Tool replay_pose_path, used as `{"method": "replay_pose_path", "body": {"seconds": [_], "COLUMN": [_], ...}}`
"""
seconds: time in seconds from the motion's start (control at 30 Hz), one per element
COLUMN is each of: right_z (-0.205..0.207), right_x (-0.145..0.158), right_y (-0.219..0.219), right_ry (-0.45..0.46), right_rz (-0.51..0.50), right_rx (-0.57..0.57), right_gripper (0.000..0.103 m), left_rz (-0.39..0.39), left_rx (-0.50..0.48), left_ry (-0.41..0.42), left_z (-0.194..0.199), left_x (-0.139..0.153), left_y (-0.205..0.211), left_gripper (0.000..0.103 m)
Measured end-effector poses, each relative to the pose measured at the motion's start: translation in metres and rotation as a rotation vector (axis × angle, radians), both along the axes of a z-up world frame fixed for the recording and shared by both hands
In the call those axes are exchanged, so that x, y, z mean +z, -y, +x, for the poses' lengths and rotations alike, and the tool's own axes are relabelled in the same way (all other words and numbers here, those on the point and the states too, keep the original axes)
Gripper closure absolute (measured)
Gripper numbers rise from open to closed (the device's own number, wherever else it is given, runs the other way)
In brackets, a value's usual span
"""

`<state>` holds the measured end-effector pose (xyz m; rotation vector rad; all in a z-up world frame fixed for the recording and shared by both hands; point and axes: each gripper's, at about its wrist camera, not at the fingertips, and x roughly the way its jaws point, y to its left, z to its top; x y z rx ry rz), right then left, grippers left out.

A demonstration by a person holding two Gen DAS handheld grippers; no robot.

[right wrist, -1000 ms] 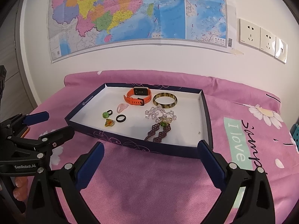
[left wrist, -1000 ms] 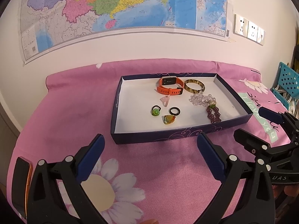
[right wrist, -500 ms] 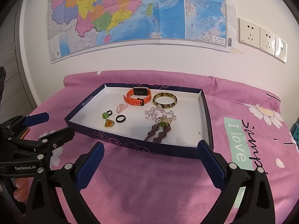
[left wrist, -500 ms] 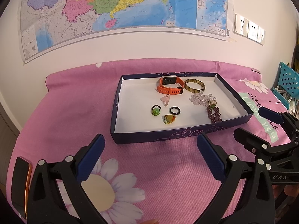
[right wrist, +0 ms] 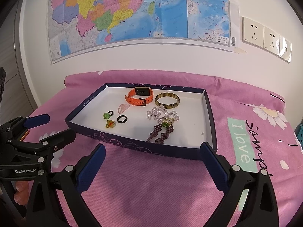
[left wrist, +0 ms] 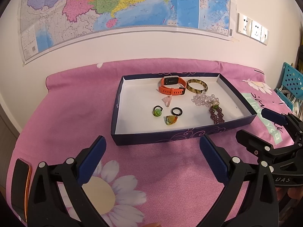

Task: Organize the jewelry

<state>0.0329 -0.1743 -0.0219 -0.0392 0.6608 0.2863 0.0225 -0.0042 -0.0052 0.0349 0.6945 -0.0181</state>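
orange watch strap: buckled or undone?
Buckled. The orange watch lies in the tray as a closed loop, the strap end passing through the dark buckle at the front. Both grippers are clear of it.

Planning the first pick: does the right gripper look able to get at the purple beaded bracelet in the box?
Probably yes. The right gripper is open and empty, the purple beaded bracelet lies just past the low near wall of the box, with nothing over it.
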Motion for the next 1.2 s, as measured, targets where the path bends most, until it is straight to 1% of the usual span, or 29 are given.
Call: {"method": "replay_pose_path", "body": {"seconds": [1.2], "right_z": [0.0022], "right_x": [0.0003], "right_y": [-0.0028], "right_ry": [-0.009], "right_rz": [0.004], "right_rx": [-0.002], "right_gripper": [0.007], "left_rz": [-0.006], "left_rx": [0.002], "left_ry": [-0.013], "left_z": [0.0029], "left_x": [-0.0038], "left_y": [-0.0007], "left_gripper": [0.006]}}
